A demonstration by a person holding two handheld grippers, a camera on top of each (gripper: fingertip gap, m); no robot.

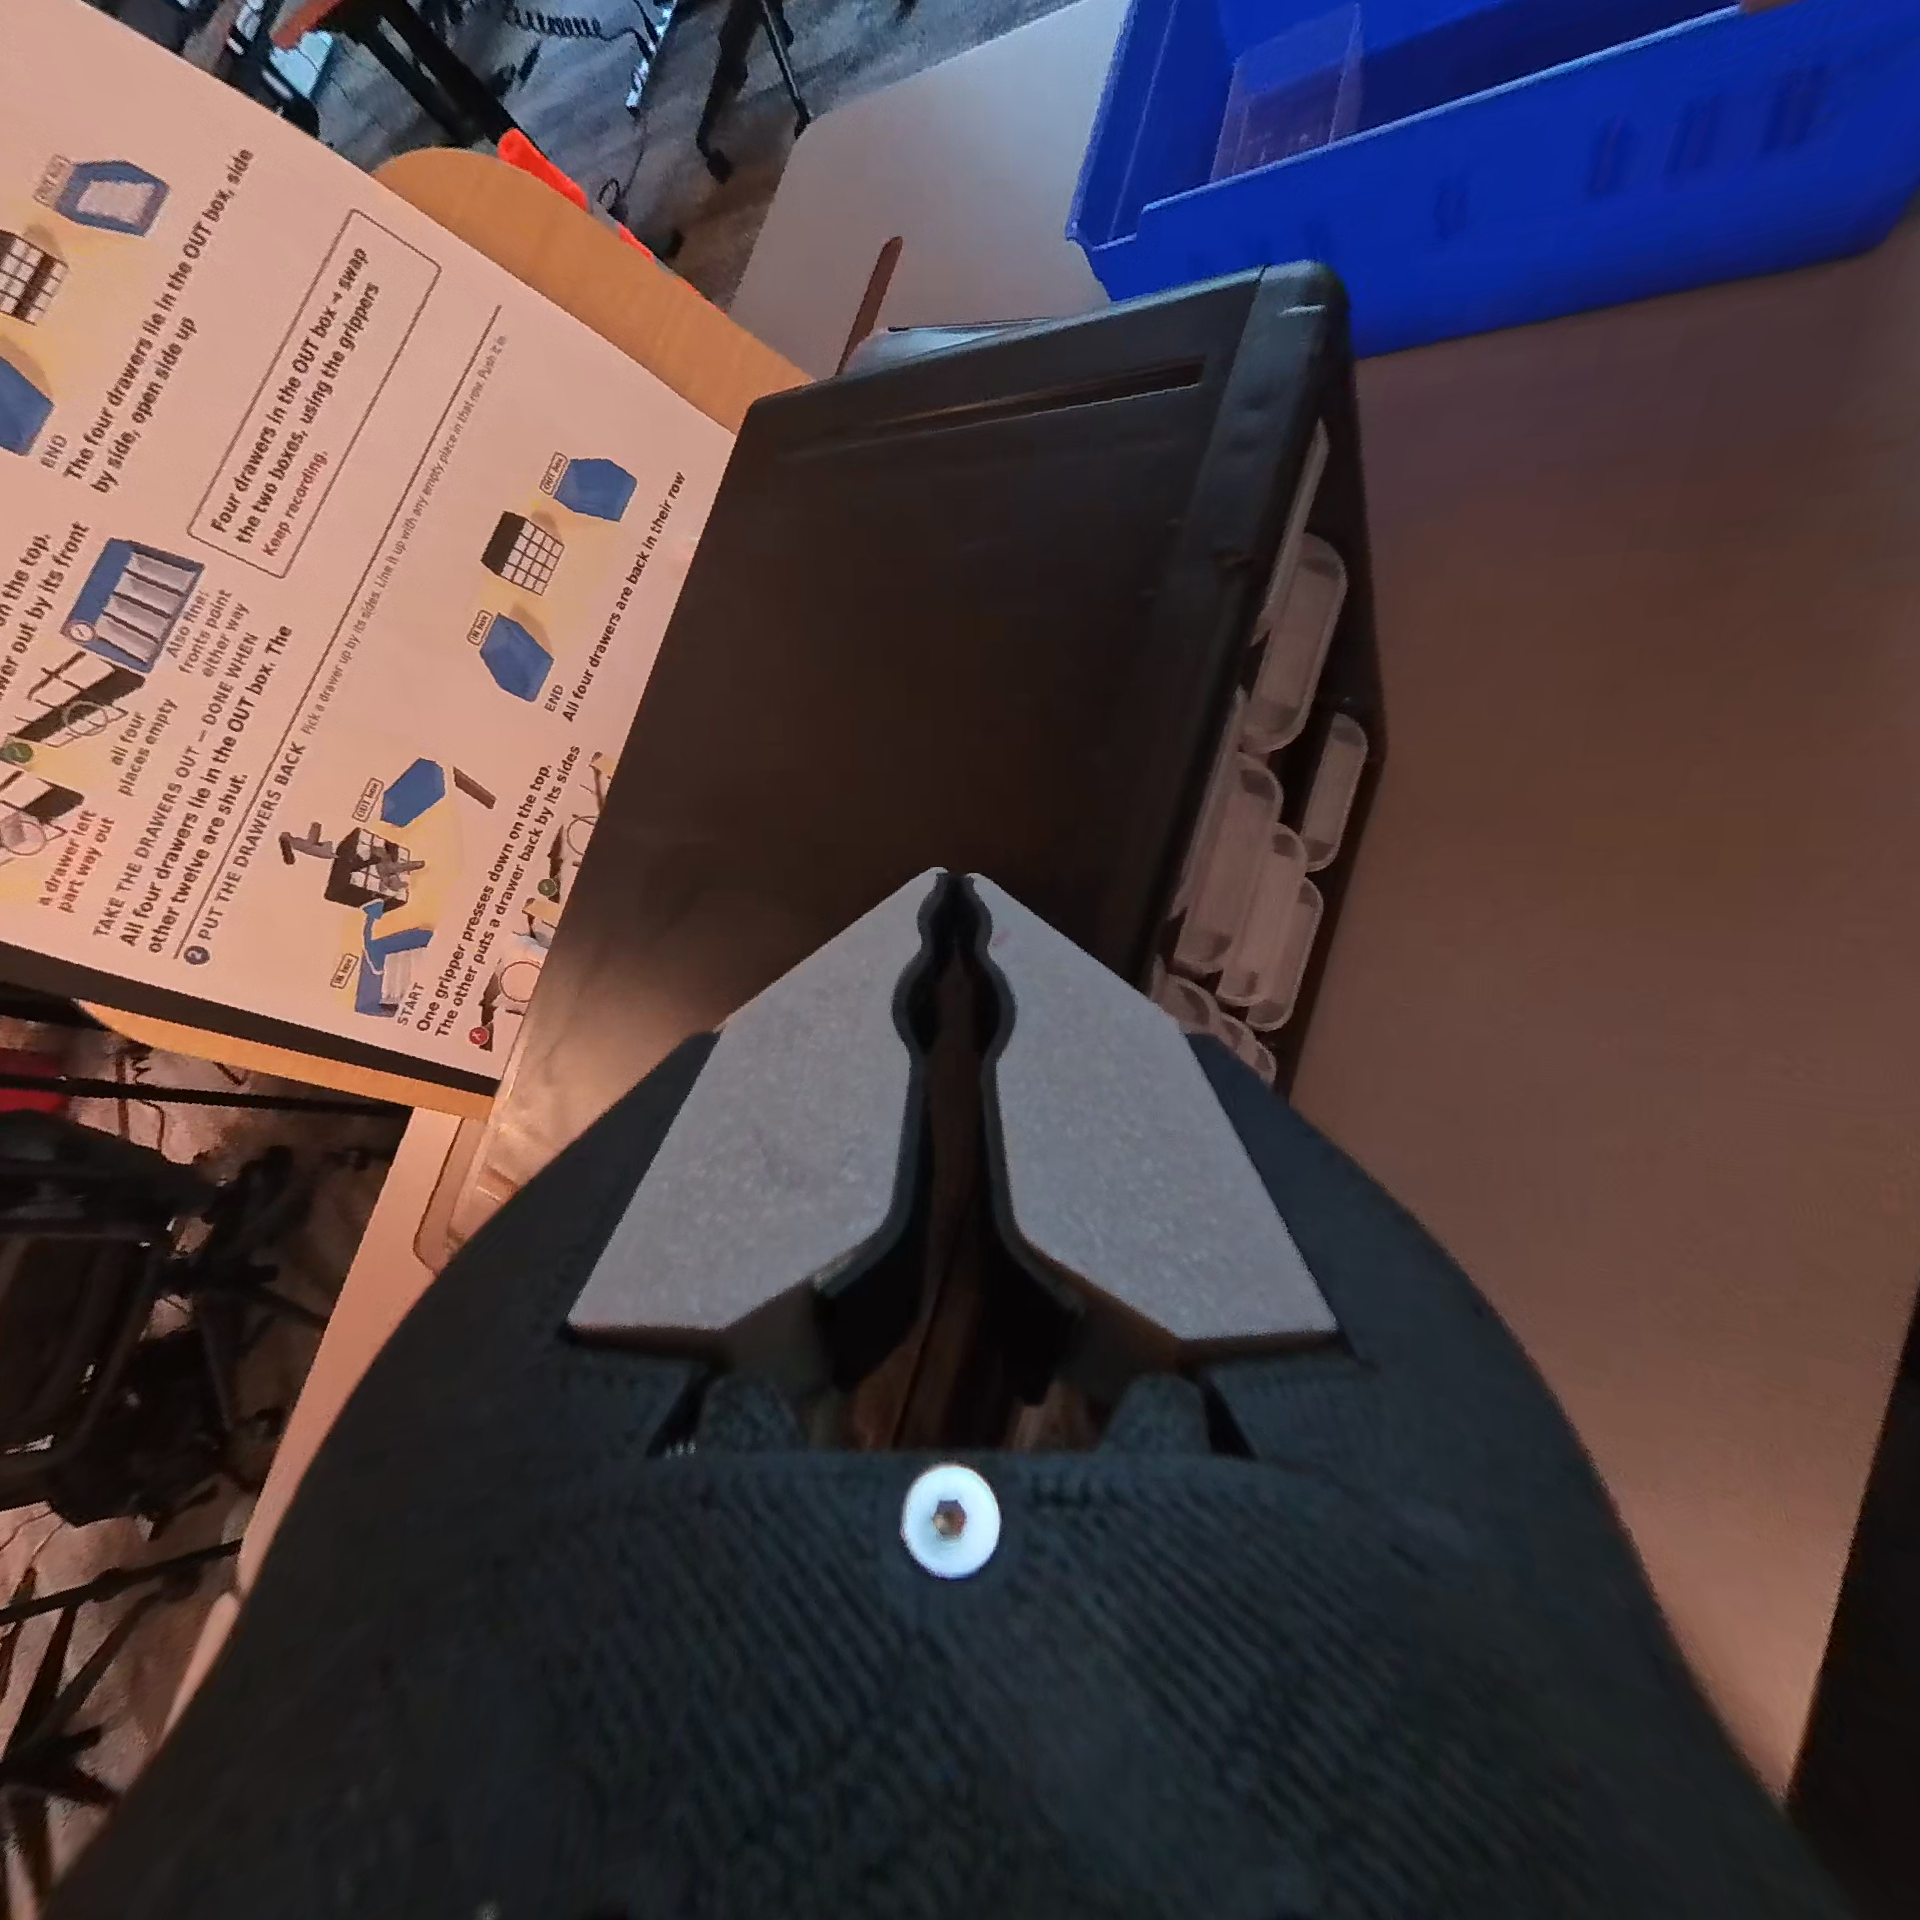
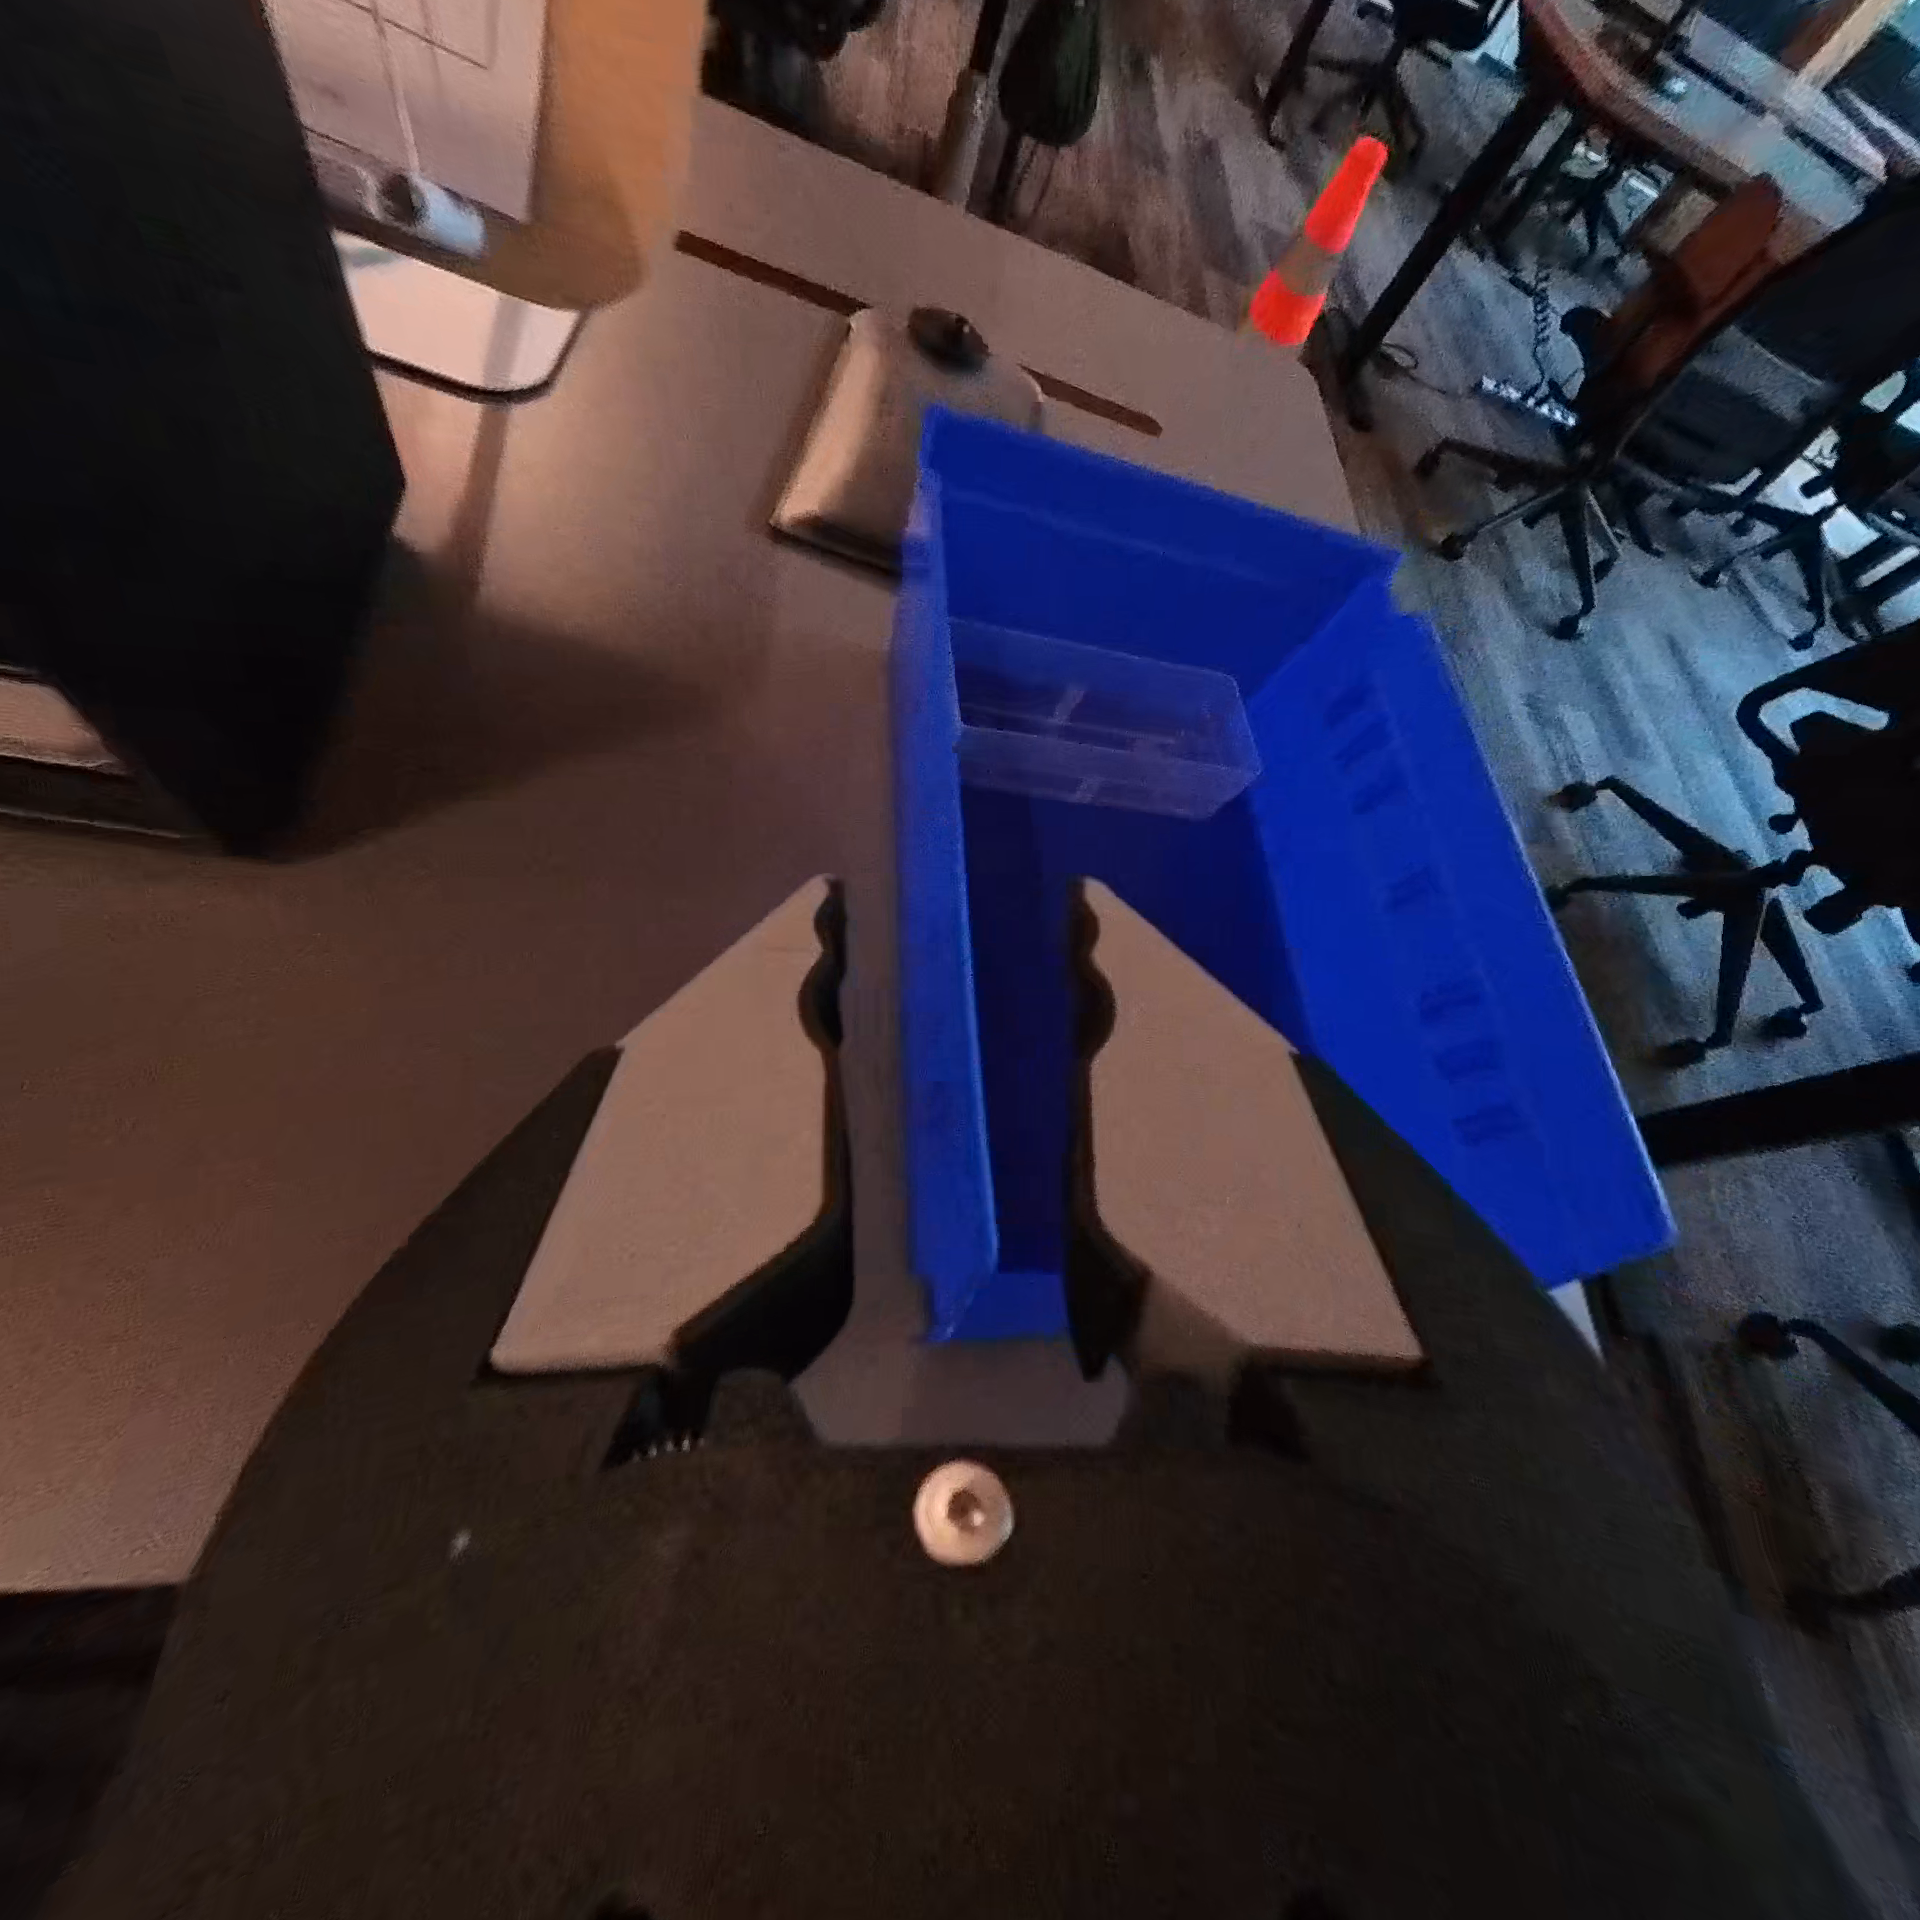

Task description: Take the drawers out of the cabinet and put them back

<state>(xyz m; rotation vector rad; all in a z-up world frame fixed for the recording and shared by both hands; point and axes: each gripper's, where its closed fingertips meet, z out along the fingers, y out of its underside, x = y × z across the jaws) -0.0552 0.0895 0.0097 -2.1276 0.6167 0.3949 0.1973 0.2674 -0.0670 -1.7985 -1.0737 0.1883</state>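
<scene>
Left wrist view: left gripper (image 1: 956,883) w/ fingertips pinched together, nothing between them, tips over the flat top of the black cabinet (image 1: 935,644) at frame centre. Can't tell if it's actually pressing on the top or just above it. Risk: if it isn't bearing down, the cabinet could slide or tip when a drawer gets tugged, since the unit looks light. The cabinet's front face runs down the centre-right; pale translucent drawer fronts (image 1: 1283,727) sit in rows there, seemingly pushed in, though the angle is too steep to count gaps. Instruction sheet (image 1: 312,540) upper left, blue bin (image 1: 1558,239) upper right.

Right wrist view: right gripper (image 2: 956,894) gaping wide, empty, straddling the near left wall of the blue bin (image 2: 1455,935) at centre. One clear drawer (image 2: 1101,738) lies inside the bin toward its far end, open side up, just above the fingertips in frame. Risk: the fingers are lined up w/ the bin wall, not the drawer, so closing here would likely grab the wall or drag the bin across the table (image 2: 312,1039). Clear thin plastic is also hard to judge edges on and could slip or skew in a pinch. Cabinet is the dark block at upper left.
</scene>
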